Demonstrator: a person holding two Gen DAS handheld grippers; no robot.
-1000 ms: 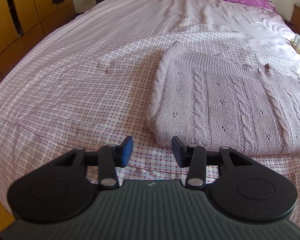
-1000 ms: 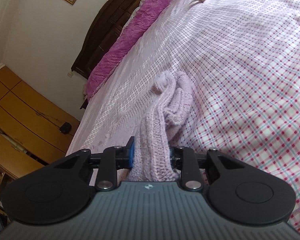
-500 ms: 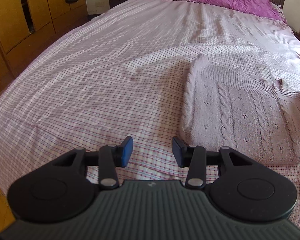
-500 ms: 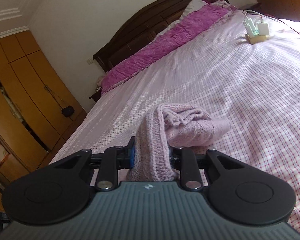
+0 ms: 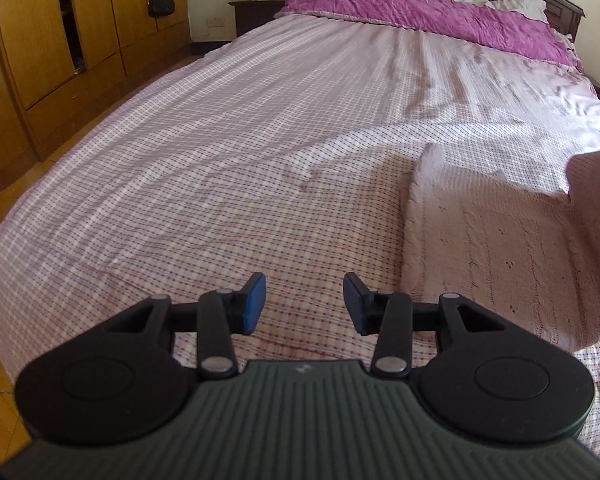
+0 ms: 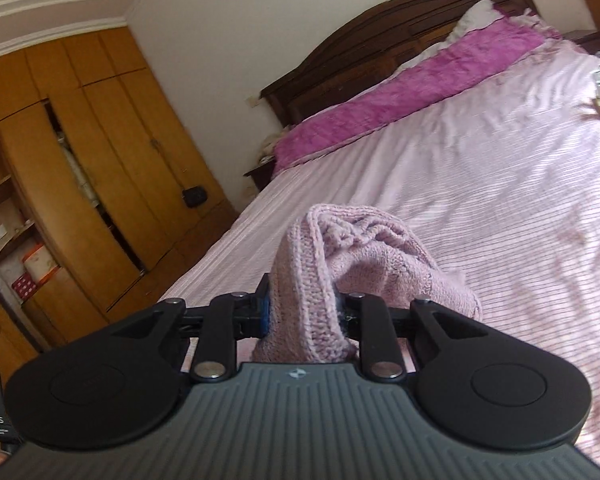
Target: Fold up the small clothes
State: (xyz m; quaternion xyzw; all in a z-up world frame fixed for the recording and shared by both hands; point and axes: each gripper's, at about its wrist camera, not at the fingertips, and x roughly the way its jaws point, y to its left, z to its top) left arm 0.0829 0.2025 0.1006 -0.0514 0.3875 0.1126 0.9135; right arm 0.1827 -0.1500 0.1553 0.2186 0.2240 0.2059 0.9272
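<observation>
- In the left wrist view, the left gripper (image 5: 304, 300) hovers over the checked bedsheet (image 5: 179, 184) at the lower middle of the frame, its jaws apart and holding nothing. A second ago the sweater lay straight ahead of it; now the sweater (image 5: 500, 248) sits at the right edge, so this gripper has swung away to the left.
- At the far right of that view, a raised fold of the knit now stands up where the sweater lay flat before. This suggests one side is being carried over the body for a fold.
- In the right wrist view, the right gripper (image 6: 304, 312) is clamped on a bunched edge of the sweater (image 6: 364, 256) at the middle of the frame. The view has levelled out from its earlier tilt, showing more of the headboard (image 6: 380, 40) at upper right.
- Hidden: the frame edge cuts off the sweater's right part in the left view, and the flat part does not show in the right view. Which edge is gripped, sleeve or hem, cannot be told.
</observation>
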